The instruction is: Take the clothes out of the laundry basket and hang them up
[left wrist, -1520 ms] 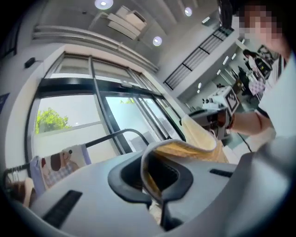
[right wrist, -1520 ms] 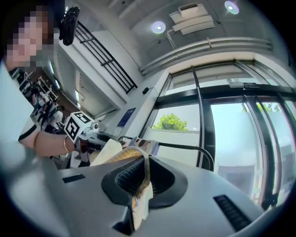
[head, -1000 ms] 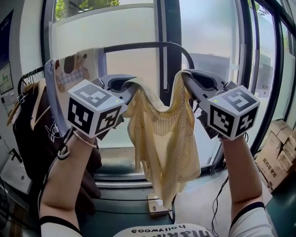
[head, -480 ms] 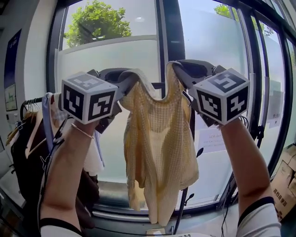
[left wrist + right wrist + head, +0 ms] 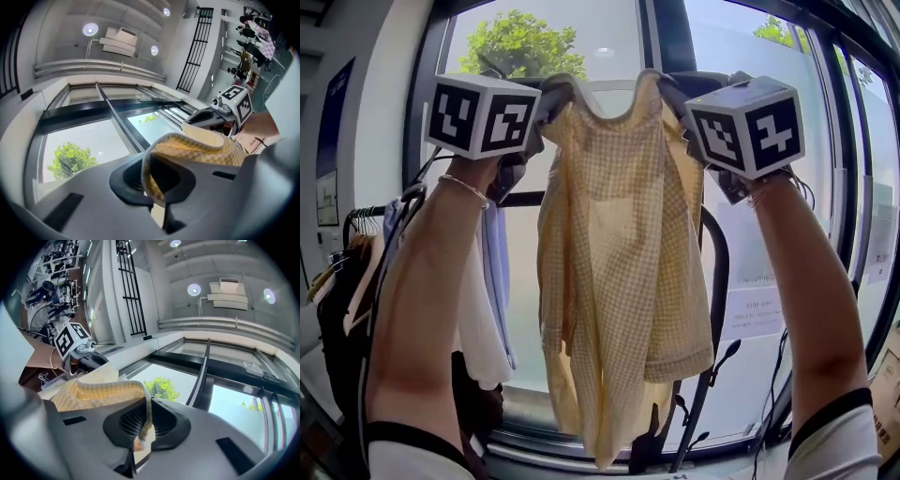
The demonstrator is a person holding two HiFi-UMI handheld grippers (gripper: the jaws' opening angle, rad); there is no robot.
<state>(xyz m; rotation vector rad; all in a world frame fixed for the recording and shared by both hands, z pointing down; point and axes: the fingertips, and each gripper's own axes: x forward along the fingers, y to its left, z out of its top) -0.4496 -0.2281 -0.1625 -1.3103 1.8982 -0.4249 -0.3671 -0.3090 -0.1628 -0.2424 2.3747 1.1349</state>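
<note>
A yellow checked shirt (image 5: 619, 253) hangs spread between my two grippers, held high in front of the window. My left gripper (image 5: 551, 94) is shut on the shirt's left shoulder edge (image 5: 187, 147). My right gripper (image 5: 667, 86) is shut on the right shoulder edge (image 5: 112, 392), with a strip of cloth pinched between its pads. The shirt's hem reaches down to the window sill level. In the left gripper view the right gripper (image 5: 206, 117) shows beyond the cloth; in the right gripper view the left gripper (image 5: 89, 361) shows likewise. The laundry basket is out of view.
A black clothes rack (image 5: 712, 309) stands behind the shirt by the window. Garments hang at the left: a white and blue one (image 5: 487, 309) and dark ones (image 5: 342, 319). A cardboard box (image 5: 889, 394) sits at the lower right.
Both grippers have risen with the shirt, from chest height to well overhead. The shirt now hangs more stretched out and flat, and the view has tilted up toward the window.
</note>
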